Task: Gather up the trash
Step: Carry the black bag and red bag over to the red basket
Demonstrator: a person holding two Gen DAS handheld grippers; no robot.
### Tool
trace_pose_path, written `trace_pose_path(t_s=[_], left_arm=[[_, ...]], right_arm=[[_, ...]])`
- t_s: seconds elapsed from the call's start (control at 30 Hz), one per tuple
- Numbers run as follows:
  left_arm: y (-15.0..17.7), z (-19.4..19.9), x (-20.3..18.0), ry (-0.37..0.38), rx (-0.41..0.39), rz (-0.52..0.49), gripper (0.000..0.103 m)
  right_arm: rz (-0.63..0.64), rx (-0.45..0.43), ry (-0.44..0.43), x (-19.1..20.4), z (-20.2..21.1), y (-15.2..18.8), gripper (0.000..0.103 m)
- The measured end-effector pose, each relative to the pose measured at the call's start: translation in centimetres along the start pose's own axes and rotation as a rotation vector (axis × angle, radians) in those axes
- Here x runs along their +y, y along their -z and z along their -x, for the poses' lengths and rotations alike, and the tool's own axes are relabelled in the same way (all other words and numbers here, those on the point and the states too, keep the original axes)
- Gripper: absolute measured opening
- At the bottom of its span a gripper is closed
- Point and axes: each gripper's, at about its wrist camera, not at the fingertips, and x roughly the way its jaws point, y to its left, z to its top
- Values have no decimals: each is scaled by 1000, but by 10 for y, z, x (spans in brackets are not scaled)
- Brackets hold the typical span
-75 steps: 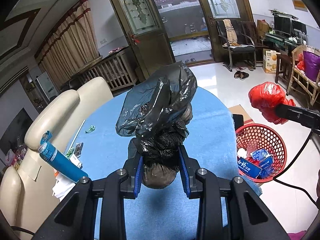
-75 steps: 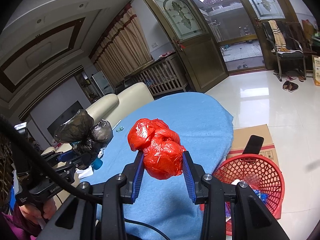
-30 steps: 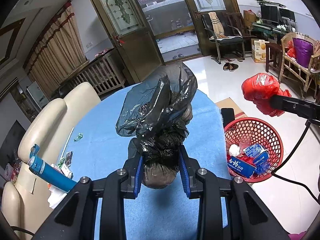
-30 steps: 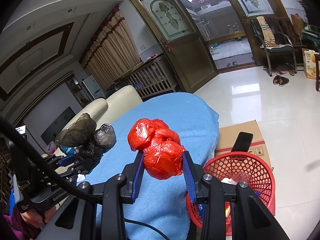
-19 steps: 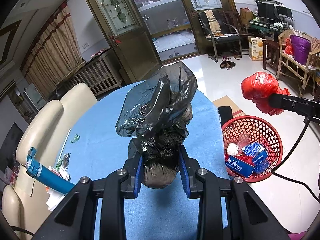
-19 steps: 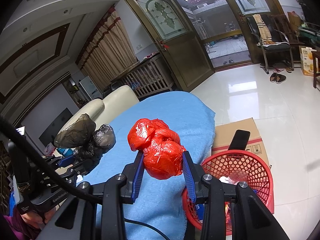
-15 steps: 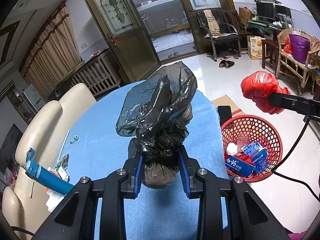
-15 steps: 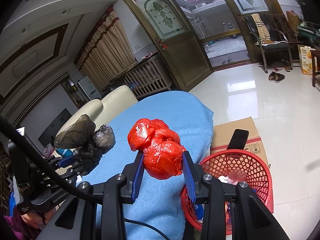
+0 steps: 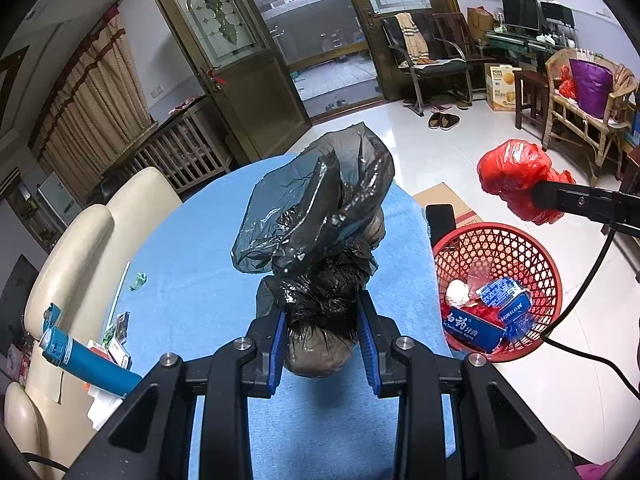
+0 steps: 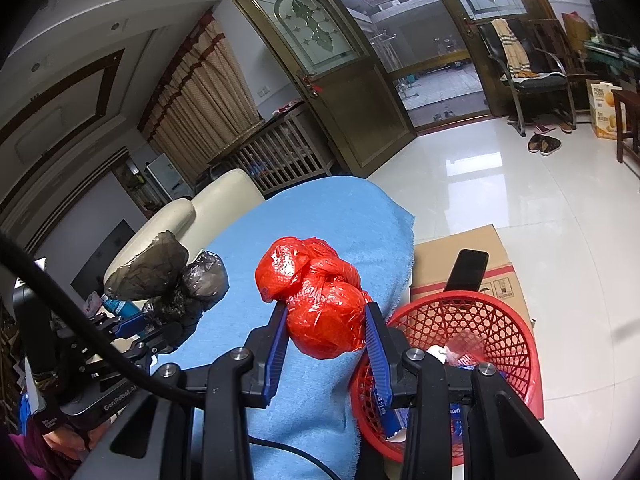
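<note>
Gripping a black bag [image 9: 320,216] in my left gripper [image 9: 322,350], I see both blue pads pressed on its knotted lower part, and the loose top of the bag stands up above the fingers. This bag hangs over the blue cloth [image 9: 192,256] that covers the table. On the left of this view a blue tube [image 9: 86,362] lies at the near edge of the cloth, among some small papers, and a cream sofa [image 9: 80,232] is behind it.

My right gripper [image 10: 326,344] is clamped on a red bag [image 10: 320,304]; the pads squeeze its round lower part from both sides, and the tied upper part leans to the left. It is over the right edge of the cloth, just left of the red basket [image 10: 472,320]. The basket stands on the white floor, right beside the table, and it has already a blue and white packet [image 9: 480,326] and other trash inside. Behind the basket, farther away, a cardboard box [image 10: 460,260] lies flat with a black phone [image 10: 468,268] on it.

From the left view the red bag appears above the far rim of the basket. In the right view, at far left, I see the left gripper with its black bag, and a part of a hand [image 10: 64,436] under it.
</note>
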Motion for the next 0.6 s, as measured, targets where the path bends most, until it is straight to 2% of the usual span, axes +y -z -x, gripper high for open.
trace_pose_path(t_s=[0.6], left_arm=[[-4,-12,-8,28,22,-31,34]], right_arm=[[-51,11,14,-11,-2,-1,40]])
